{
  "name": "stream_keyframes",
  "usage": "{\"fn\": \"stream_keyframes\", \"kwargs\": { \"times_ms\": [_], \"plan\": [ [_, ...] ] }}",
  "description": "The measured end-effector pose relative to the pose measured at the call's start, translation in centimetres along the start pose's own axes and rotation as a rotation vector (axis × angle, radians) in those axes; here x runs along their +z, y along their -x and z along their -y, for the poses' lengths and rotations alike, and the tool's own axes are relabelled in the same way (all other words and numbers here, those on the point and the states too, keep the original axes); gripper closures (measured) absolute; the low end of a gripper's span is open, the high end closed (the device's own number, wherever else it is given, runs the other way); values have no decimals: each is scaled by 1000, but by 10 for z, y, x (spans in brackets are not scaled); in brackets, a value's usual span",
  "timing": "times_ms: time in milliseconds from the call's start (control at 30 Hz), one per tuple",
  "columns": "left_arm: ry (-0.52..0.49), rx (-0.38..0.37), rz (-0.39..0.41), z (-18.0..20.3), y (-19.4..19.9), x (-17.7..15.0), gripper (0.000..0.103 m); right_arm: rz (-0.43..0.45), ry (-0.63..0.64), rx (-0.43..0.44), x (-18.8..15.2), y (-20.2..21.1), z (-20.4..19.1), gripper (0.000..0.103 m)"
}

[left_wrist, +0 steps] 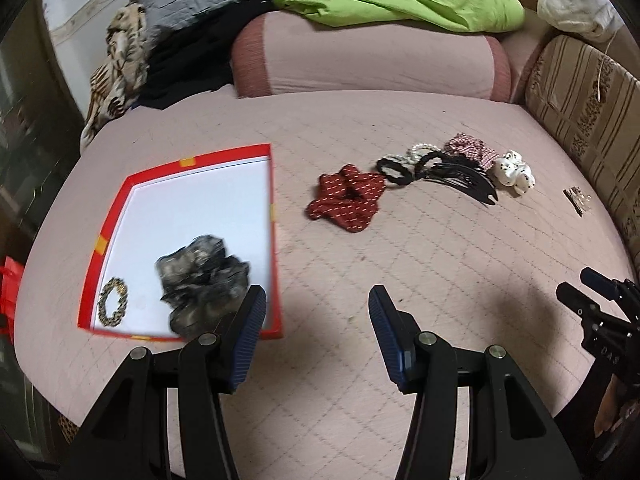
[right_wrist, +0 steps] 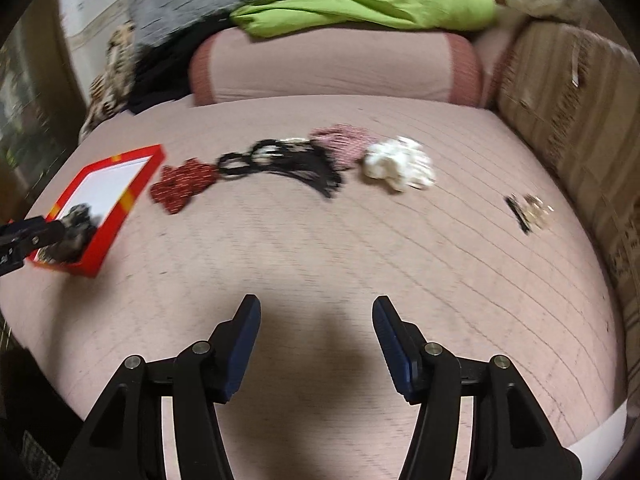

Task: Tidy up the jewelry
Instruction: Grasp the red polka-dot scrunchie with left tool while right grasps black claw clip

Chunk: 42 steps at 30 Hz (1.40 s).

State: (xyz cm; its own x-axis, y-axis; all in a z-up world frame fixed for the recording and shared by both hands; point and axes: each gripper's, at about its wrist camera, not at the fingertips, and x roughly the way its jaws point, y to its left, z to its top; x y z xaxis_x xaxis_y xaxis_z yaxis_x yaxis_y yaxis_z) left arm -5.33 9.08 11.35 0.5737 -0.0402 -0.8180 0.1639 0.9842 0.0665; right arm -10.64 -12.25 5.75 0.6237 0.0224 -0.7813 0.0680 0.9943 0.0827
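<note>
A red-rimmed white box (left_wrist: 271, 184) lies on the pink bed at the left; it holds a grey-black scrunchie (left_wrist: 202, 278) and a gold chain bracelet (left_wrist: 113, 307). My left gripper (left_wrist: 317, 300) is open and empty, just right of the box's near corner. A red dotted scrunchie (left_wrist: 347, 202), black hair ties (left_wrist: 394, 168), a black claw clip (left_wrist: 466, 182), a checked scrunchie (left_wrist: 472, 150), a white dotted scrunchie (left_wrist: 514, 172) and a small gold clip (left_wrist: 576, 199) lie in a row beyond. My right gripper (right_wrist: 316, 310) is open and empty above bare bed, short of the row (right_wrist: 280, 160).
A pink bolster (left_wrist: 368, 60) with green cloth (left_wrist: 400, 0) on it lies across the back. A striped cushion (left_wrist: 584, 112) borders the right side. Piled fabrics (left_wrist: 120, 64) sit at the back left. The bed edge drops off at the left.
</note>
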Motion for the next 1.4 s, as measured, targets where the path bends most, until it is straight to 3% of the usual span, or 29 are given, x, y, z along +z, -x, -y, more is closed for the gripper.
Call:
{"fn": "stream_keyframes", "kwargs": {
  "times_ms": [233,600,667,833,1000,1100,1300,1333,1400],
  "plan": [
    [15,-14,-25,8,-20,19,51,14,-77,-9,8,-8,36,40],
    [69,-56,-81,13,-90,53,50,5,-97,47,44,-44,55,40],
    [59,-54,-90,16,-105,59,50,10,-84,93,55,-53,51,37],
    [38,-30,-106,18,-136,71,50,16,-8,115,82,-80,36,33],
    [59,-53,-122,15,-158,81,50,5,40,126,108,-111,23,33],
    [67,-70,-123,14,-169,85,43,-2,65,130,118,-125,16,31],
    [77,-103,-132,13,-182,88,41,-34,96,136,126,-152,9,31],
    [75,-101,-129,14,-183,88,41,-40,95,138,127,-155,7,32],
    [67,-97,-125,16,-183,88,41,-55,87,150,127,-160,5,52]
  ]
}}
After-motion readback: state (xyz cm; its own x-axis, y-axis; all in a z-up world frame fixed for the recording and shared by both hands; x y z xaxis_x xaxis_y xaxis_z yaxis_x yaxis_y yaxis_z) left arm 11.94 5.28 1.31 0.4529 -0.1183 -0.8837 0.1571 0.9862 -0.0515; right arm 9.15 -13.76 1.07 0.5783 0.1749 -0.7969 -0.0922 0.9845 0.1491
